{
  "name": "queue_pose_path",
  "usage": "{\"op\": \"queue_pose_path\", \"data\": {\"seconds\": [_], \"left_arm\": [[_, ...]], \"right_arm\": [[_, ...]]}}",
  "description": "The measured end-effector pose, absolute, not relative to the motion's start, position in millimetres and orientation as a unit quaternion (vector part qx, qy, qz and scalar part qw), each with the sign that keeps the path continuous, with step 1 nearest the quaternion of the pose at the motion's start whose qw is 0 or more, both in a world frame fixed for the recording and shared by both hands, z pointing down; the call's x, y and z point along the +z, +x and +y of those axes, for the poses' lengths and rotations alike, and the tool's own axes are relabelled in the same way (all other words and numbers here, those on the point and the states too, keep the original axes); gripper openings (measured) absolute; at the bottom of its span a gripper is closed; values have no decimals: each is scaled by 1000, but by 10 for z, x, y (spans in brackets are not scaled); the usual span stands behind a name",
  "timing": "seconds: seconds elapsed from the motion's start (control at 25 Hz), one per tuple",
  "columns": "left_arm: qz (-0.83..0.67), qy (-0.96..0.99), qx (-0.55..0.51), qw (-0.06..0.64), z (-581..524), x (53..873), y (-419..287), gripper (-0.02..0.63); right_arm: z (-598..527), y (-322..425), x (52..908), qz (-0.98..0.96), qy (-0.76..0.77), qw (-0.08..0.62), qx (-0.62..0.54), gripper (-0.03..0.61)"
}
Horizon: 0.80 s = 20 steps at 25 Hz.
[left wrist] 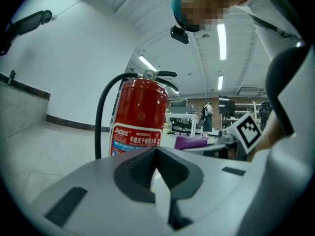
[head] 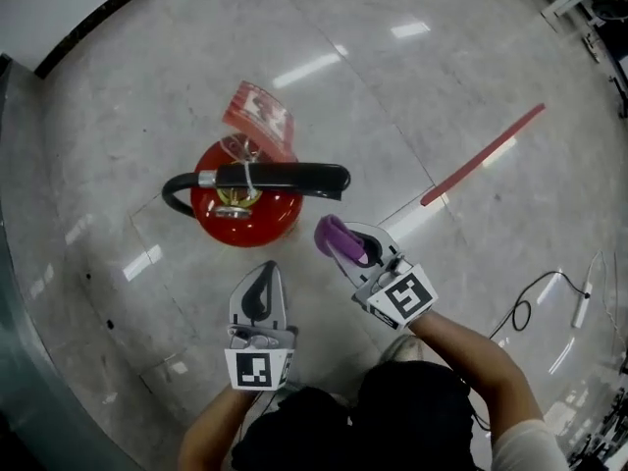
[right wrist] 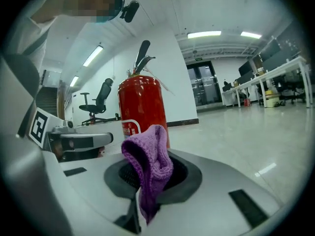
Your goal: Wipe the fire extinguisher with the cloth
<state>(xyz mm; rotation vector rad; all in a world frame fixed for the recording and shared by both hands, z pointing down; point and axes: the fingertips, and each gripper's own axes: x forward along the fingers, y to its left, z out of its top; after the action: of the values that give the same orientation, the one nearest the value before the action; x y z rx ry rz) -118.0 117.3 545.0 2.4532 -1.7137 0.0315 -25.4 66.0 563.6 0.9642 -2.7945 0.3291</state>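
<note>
The place is looking like a large open-plan office hall. A polished pale stone floor is reflecting ceiling strip lights. In the right gripper view an office chair is standing at nine o'clock, glass double doors are showing at two o'clock, and long white desks are lining the three o'clock side.

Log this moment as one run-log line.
phase: pre-wipe | right gripper: jaws shut on purple cloth | left gripper: jaws shut, empty | fire extinguisher: upright on floor, cloth not yet touching
</note>
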Motion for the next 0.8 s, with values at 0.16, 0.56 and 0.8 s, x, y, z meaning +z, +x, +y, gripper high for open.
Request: {"op": "queue_pose_path", "data": {"seconds": [0.16,0.56,0.8], "left_arm": [[-564,825,18,30,1103,5403,-1018,3],[-518,850,84,43,1209,5546,-1048,3],[-543,837,36,47,1100,5640,-1167,3]], "right_arm": [[665,-279,5848,-928,345,64,128,58],[686,-379,6601,-897,380,89,207,58],[476,-458,6991,-884,406,90,212,58]]}}
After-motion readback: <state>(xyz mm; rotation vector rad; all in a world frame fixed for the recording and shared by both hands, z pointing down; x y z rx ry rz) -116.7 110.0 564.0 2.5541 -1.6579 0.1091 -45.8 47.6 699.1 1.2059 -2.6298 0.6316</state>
